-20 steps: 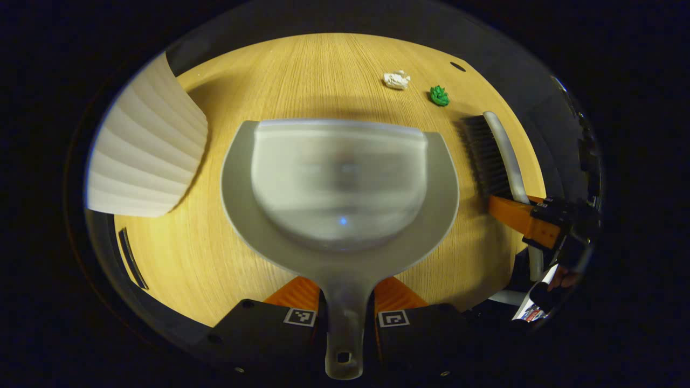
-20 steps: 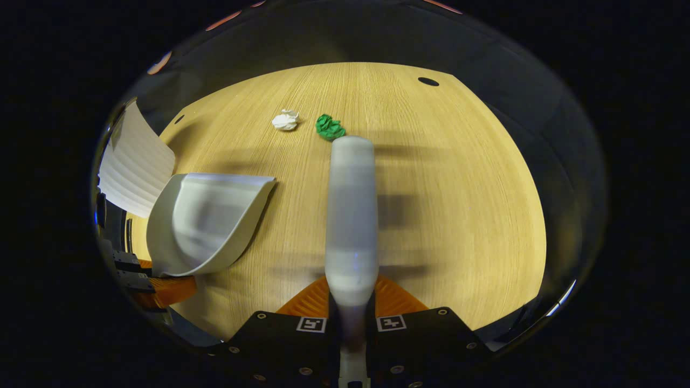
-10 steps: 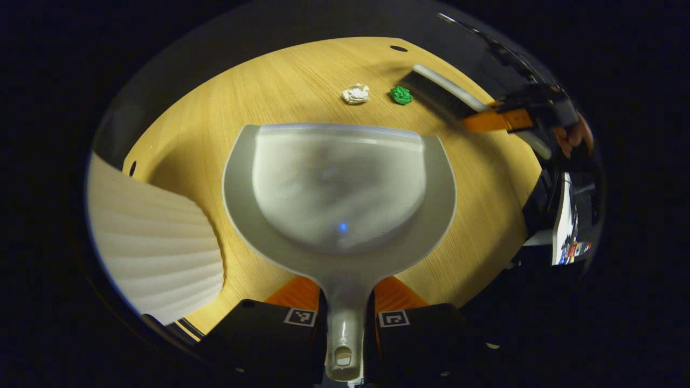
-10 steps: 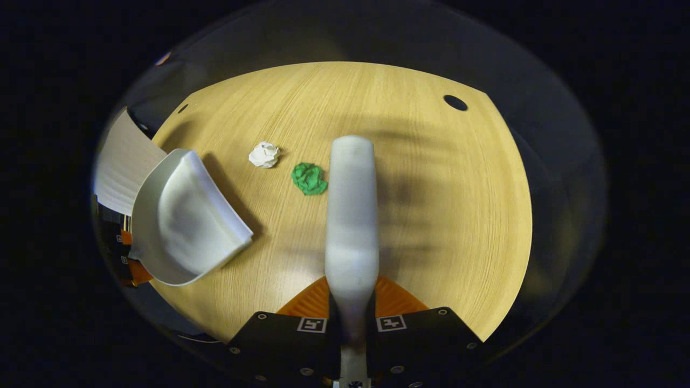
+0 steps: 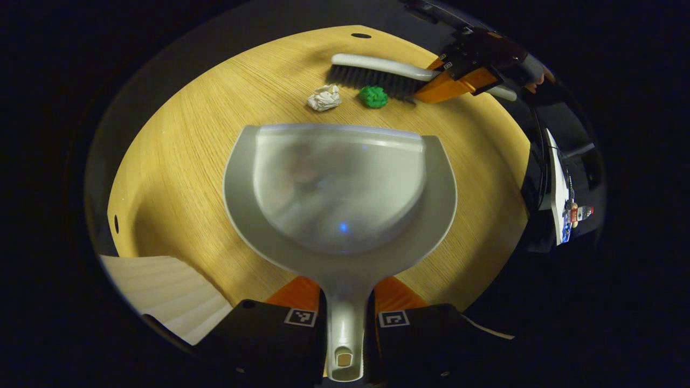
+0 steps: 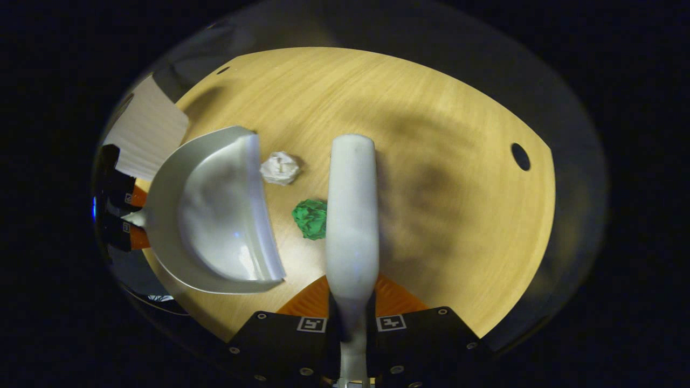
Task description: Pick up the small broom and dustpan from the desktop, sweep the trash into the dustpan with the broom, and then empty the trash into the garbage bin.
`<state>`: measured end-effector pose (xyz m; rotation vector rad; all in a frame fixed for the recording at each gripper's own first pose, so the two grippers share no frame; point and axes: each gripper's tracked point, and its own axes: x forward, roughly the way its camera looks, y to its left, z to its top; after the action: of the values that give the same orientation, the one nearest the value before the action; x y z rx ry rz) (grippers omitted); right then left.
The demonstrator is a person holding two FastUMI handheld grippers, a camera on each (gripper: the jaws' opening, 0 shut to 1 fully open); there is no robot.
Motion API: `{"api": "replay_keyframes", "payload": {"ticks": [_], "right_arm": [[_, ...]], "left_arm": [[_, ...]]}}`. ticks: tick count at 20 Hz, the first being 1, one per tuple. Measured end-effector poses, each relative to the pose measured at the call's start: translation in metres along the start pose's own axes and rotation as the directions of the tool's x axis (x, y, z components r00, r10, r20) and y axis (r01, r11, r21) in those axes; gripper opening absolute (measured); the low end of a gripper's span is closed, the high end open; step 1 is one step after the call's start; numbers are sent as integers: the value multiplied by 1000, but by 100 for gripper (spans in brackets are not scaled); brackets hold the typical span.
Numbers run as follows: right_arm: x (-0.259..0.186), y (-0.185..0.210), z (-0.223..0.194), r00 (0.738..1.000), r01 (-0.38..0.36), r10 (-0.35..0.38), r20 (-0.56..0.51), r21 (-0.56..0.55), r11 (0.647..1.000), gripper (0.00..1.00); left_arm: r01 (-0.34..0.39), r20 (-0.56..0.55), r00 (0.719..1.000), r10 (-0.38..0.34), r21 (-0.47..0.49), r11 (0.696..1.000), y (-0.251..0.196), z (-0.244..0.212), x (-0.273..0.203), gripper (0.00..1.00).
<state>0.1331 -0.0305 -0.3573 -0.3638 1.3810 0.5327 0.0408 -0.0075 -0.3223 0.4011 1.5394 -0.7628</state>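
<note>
My left gripper (image 5: 345, 302) is shut on the handle of the grey dustpan (image 5: 339, 188), whose open lip faces the trash. A white paper wad (image 5: 324, 98) and a green paper wad (image 5: 373, 97) lie just past the lip. Behind them is the small broom (image 5: 377, 73), bristles down beside the green wad, held by my right gripper (image 5: 458, 75). In the right gripper view, my right gripper (image 6: 351, 310) is shut on the broom (image 6: 351, 215); the green wad (image 6: 310, 218) touches its left side, the white wad (image 6: 280, 167) sits by the dustpan (image 6: 215, 215) lip.
The wooden desktop (image 5: 178, 161) has small cable holes near its edges (image 6: 520, 156). A white ribbed garbage bin (image 5: 172, 299) stands at the lower left of the left gripper view, and behind the dustpan (image 6: 148, 126) in the right gripper view. Dark booth surrounds the desk.
The broom swung round behind the two wads and came down beside the green one. The dustpan moved closer to the trash, its lip now facing it. The bin slid toward the lower left.
</note>
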Motion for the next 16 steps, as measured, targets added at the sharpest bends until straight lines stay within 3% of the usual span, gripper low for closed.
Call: {"api": "replay_keyframes", "payload": {"ticks": [3, 7, 9, 11, 14, 16], "right_arm": [[-4, 41, -2, 993, -115, 113, -24, -98, 989, 19], [-22, 78, -5, 959, -281, 275, -61, -115, 953, 19], [-16, 86, -12, 960, -278, 274, -53, -109, 954, 19], [-22, 66, -7, 975, -224, 224, -1, -53, 973, 18], [-49, 30, 10, 985, -154, 144, 93, 102, 983, 19], [-60, 11, 11, 987, -106, 72, 145, 234, 966, 18]], "left_arm": [[10, 7, 1000, -10, 7, 1000, 0, -1, 0, 28], [16, 27, 1000, -16, -28, 999, -2, -2, 2, 27], [23, 39, 999, -20, -65, 998, -3, -4, 3, 27], [-5, 37, 999, 8, -100, 995, -2, -13, 8, 28], [-2, 57, 998, 14, -216, 976, -2, -9, 7, 28], [-20, 64, 997, 41, -296, 955, -1, -3, 7, 28]]}}
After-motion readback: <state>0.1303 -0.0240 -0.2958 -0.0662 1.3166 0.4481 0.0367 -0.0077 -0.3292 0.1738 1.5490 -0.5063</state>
